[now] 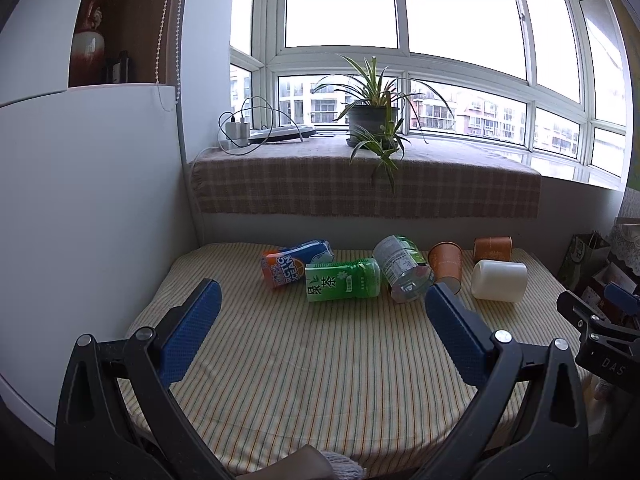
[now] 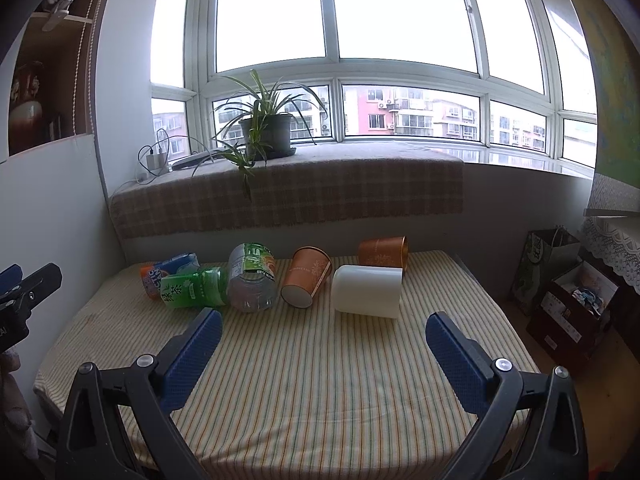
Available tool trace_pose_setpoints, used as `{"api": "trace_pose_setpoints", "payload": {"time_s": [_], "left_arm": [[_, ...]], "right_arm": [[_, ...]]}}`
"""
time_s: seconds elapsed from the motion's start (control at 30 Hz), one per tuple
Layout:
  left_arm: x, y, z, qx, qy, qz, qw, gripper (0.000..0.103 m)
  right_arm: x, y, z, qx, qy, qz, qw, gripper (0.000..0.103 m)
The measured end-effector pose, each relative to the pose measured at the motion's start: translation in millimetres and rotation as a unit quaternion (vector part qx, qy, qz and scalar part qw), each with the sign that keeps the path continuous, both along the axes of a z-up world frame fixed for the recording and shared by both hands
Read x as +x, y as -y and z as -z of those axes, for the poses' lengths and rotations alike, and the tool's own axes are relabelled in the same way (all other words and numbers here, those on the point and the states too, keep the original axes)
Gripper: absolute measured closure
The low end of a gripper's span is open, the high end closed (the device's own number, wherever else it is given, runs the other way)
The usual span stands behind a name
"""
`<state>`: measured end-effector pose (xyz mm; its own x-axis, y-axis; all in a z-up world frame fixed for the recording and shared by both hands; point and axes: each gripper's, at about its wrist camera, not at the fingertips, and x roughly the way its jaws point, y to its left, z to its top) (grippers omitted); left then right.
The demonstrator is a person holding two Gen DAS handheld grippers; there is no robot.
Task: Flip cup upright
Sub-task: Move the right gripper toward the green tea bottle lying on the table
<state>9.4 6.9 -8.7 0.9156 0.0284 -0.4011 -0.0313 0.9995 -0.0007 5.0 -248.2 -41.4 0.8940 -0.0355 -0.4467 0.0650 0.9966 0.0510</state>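
On the striped cloth of the desk, near its far edge, a white cup lay on its side, its open end turned to the right. Two orange paper cups also lay tipped over: one just left of the white cup with its base toward the camera, the other behind the white cup. To the left lay a clear bottle, a green tea bottle and an orange-and-blue bottle, clustered together.

The right gripper hovered above the cloth with its jaws spread wide and nothing between them, short of the white cup. The left gripper was likewise wide apart and empty, positioned before the bottles. A potted plant stood on the windowsill behind the desk.
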Motion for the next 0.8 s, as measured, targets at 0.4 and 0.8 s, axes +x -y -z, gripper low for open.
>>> {"api": "trace_pose_setpoints", "payload": {"time_s": [0.4,0.8], "left_arm": [[14.7,-0.8,3.4,0.007,-0.01,-0.005,0.9999,0.0],[17.5,8.2,5.6,0.009,-0.016,0.001,0.9998,0.0]], "right_arm": [[15.2,-3.3,4.8,0.008,-0.008,-0.011,1.0,0.0],[17.0,0.2,5.6,0.011,-0.012,-0.017,1.0,0.0]]}}
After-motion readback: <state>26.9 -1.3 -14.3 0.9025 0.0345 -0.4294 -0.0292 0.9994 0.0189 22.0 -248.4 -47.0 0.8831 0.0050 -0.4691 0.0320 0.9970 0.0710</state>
